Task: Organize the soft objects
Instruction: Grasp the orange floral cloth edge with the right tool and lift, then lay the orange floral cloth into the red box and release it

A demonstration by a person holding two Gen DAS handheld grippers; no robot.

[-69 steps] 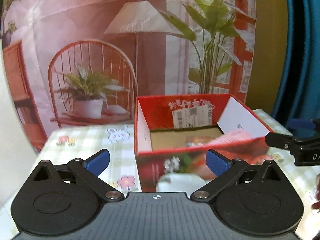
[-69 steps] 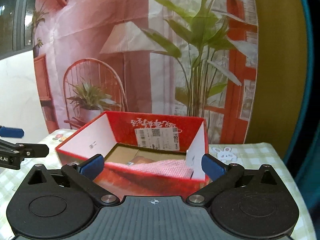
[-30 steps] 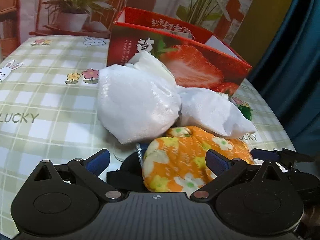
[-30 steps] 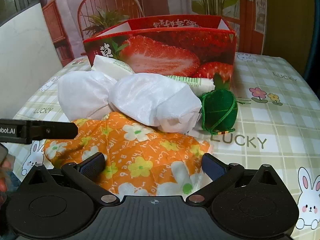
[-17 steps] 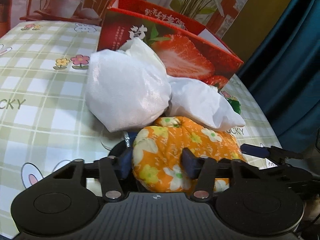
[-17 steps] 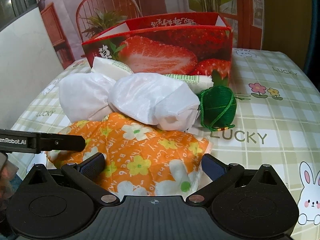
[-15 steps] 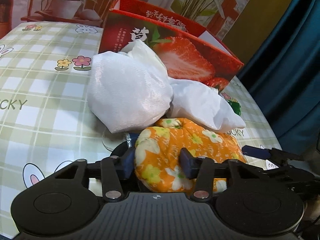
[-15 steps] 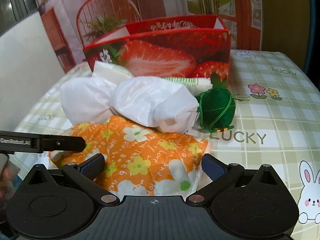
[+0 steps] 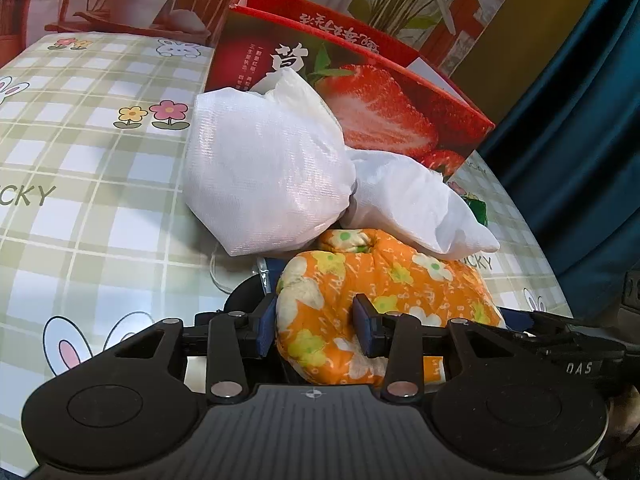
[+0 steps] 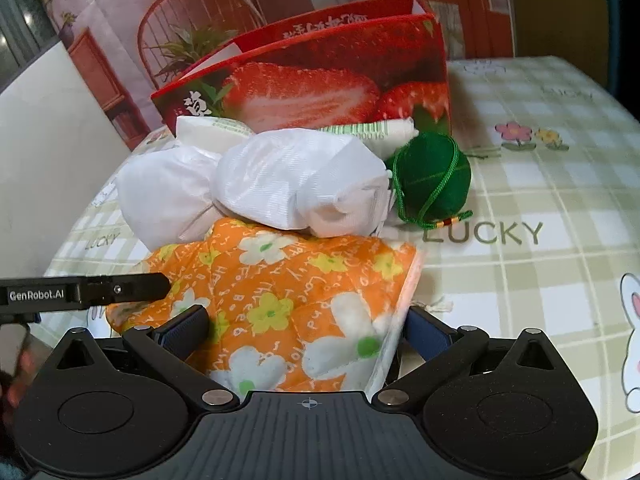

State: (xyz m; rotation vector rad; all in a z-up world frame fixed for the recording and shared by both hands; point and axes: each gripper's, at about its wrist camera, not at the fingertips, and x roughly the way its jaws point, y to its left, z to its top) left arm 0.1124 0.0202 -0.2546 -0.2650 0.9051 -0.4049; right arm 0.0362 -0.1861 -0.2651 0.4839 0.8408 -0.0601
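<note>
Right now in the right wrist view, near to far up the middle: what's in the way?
Orange floral cushion between the right gripper fingers → white bag bundle → white packet with green print → red strawberry box.

Two wrist cams, low, close, angled down, left and right of shared orange cushion [image 9: 384, 300], red box [image 10: 320, 92] behind.

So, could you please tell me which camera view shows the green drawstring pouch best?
The right wrist view. There the green drawstring pouch shows nearly whole, beside the white bundle and in front of the strawberry box. In the left wrist view only a green sliver peeks out behind that bundle.
</note>
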